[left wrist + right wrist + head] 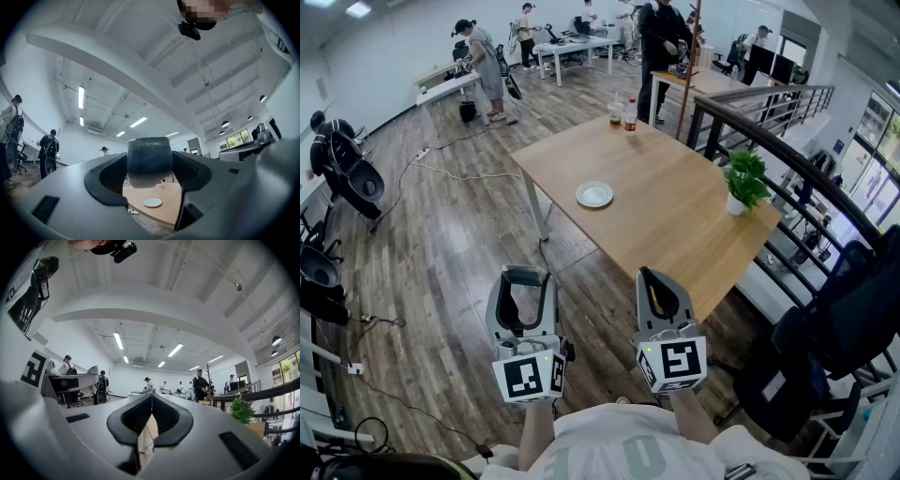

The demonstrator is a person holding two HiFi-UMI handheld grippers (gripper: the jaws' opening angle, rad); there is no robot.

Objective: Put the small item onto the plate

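A white plate [594, 194] lies on the wooden table [675, 216], near its left edge. Both grippers hang over the floor in front of the table, well short of it. My left gripper [525, 279] has its jaws spread wide around a dark green, rounded small item [149, 161], which fills the gap and touches both pads. Past that item, the left gripper view shows the plate [152, 202] far ahead. My right gripper [652, 277] is beside the left one, and its jaws [151, 399] meet with nothing between them.
A potted plant [745, 180] stands at the table's right edge, and a bottle and a cup [623, 113] at its far end. A dark railing [787, 159] runs along the right, with a black bag [853, 309] below it. People and desks are at the back. Cables [450, 171] cross the floor.
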